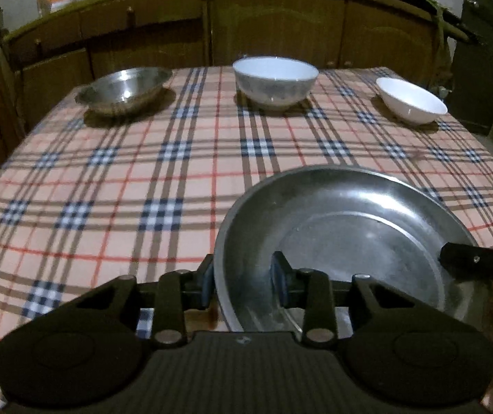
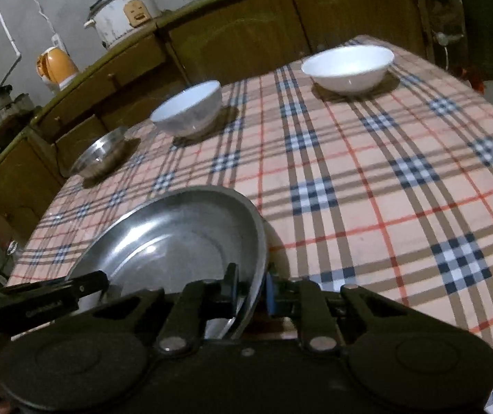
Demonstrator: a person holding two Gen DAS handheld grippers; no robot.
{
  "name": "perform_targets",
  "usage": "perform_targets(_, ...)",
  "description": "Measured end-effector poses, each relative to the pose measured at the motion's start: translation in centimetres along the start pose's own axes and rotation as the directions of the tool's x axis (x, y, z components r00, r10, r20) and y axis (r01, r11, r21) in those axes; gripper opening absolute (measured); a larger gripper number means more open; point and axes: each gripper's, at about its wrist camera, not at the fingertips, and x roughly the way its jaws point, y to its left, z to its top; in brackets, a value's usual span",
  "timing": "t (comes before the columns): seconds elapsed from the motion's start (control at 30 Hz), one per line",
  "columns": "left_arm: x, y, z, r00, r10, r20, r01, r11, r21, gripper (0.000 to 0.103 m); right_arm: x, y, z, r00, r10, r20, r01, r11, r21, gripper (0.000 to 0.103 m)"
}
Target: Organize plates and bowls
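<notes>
Black left gripper point(image 1: 243, 281) astride near-left rim of wide shallow steel plate point(image 1: 343, 238), pads not visibly pinching | black right gripper point(image 2: 251, 288) likewise, near-right rim point(image 2: 260, 234) | risk: thin slick rim slipping, plate tilting if lifted unevenly | steel bowl point(image 1: 124, 89), white bowls point(image 1: 275, 81) point(image 1: 412, 101) well ahead

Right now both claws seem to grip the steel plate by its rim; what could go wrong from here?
1. The left claw and right claw each pinch only the thin rim of the steel plate, so it may slip or tilt.
2. If carried forward, the plate could knock the large white bowl or the steel bowl.
</notes>
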Motion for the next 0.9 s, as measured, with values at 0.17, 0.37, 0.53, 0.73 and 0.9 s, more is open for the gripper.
perform_targets(0.17,-1.7,0.4,0.9,0.999,0.009,0.05,-0.009,1.0,-0.003,0.034,-1.4,1.4,1.0,0.999,0.01,0.044,-0.009,1.0,-0.027,0.021)
perform_targets(0.37,-3.8,1.1,1.9,0.994,0.027,0.103,-0.027,1.0,-0.005,0.033,-2.6,3.2,1.7,0.996,0.028,0.08,-0.023,0.998,-0.063,0.022)
perform_targets(0.53,-5.3,2.1,2.2,0.99,0.047,0.131,-0.046,0.999,-0.014,0.033,-3.4,4.9,2.1,0.994,0.047,0.097,-0.038,0.995,-0.089,0.022)
perform_targets(0.73,-7.0,3.7,2.4,0.986,0.073,0.15,-0.068,0.997,-0.033,0.033,-4.0,7.3,2.2,0.991,0.076,0.108,-0.063,0.991,-0.121,0.022)
perform_targets(0.9,-8.0,5.2,2.2,0.982,0.097,0.163,-0.089,0.995,-0.055,0.033,-4.2,9.3,2.1,0.989,0.097,0.108,-0.08,0.986,-0.147,0.022)
